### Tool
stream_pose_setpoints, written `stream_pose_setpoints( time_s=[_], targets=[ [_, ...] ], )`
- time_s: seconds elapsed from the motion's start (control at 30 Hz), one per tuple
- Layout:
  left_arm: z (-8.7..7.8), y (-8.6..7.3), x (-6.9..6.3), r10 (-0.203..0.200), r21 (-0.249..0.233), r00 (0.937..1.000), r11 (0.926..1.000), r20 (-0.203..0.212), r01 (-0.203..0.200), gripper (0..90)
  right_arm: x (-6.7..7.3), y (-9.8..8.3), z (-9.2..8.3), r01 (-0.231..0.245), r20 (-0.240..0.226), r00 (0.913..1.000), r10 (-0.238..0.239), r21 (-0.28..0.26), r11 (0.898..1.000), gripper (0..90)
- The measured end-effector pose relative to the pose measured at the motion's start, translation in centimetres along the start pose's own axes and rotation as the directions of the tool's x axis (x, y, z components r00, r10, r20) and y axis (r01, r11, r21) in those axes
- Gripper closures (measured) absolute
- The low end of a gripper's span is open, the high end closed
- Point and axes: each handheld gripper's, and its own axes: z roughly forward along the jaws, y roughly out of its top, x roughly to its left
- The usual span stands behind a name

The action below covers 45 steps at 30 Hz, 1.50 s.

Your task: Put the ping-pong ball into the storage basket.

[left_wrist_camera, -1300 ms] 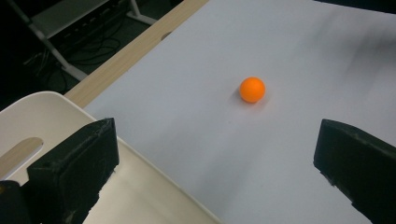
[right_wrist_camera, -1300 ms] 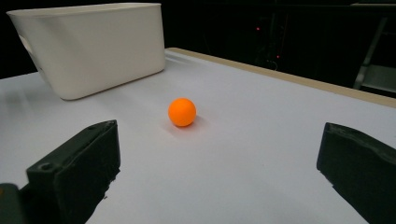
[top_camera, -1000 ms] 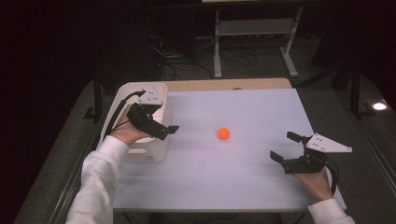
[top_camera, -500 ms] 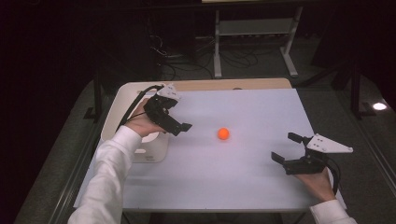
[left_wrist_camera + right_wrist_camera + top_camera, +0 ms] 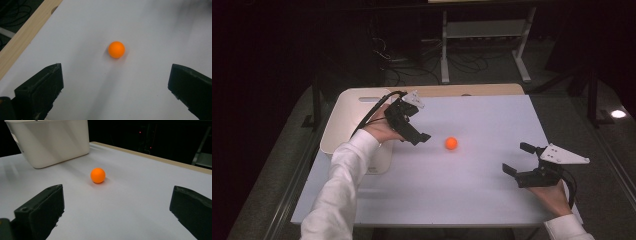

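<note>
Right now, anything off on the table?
Nothing stands out. The small orange ball sits alone on the white tabletop, the white plastic bin is upright at the table's left, and nothing looks spilled or damaged.

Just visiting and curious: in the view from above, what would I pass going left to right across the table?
White bin → left claw → orange ball → right claw.

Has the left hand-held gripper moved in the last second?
Yes. The left hand-held gripper has swung off the white plastic bin toward the small orange ball, which lies where it was.
</note>
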Motion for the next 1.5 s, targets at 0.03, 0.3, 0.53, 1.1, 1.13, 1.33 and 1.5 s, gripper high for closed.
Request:
stream_pose_setpoints(
  time_s=[0.03, 0.3, 0.53, 1.1, 1.13, 1.33, 1.5],
  targets=[
    [0.3, 0.1, -0.1, -0.005, 0.005, 1.0, 1.0, 0.002, 0.005, 0.0, 0.0, 0.0, 0.0, 0.0, 0.0, 1.0, 0.0, 0.0, 1.0, 0.0],
    [1.5, 1.1, -0.1, 0.013, 0.038, 0.9999, 0.9992, 0.007, -0.013, 0.0, 0.0, 0.0, 0.0, -0.001, -0.002, 1.0, 0.001, 0.002, 1.0, 0.0],
    [2.6, 1.6, 0.4, -0.001, 0.052, 1.0, 0.9987, 0.009, 0.001, 0.0, 0.0, 0.0, 0.0, 0.003, 0.005, 1.0, -0.003, -0.003, 1.0, 0.0],
    [4.7, 2.5, 1.0, 0.003, 0.087, 1.0, 0.9962, 0.007, -0.004, 0.0, -0.1, 0.0, -0.1, 0.001, 0.002, 1.0, -0.001, -0.004, 1.0, 0.0],
    [4.8, 2.5, 0.9, 0.001, 0.083, 1.0, 0.9966, 0.009, -0.001, 0.0, 0.0, 0.0, -0.1, 0.002, 0.001, 1.0, -0.002, -0.001, 1.0, 0.0],
    [5.8, 3.1, 0.6, 0.017, 0.099, 0.9997, 0.9949, 0.019, -0.019, 0.0, 0.0, -0.1, 0.0, 0.004, -0.002, 1.0, -0.004, -0.001, 1.0, 0.0],
    [6.4, 3.5, 0.6, 0.026, 0.1, 0.999, 0.9945, 0.037, -0.029, 0.0, -0.1, -0.1, 0.0, 0.003, -0.003, 1.0, -0.003, 0.001, 1.0, 0.0]
  ],
)
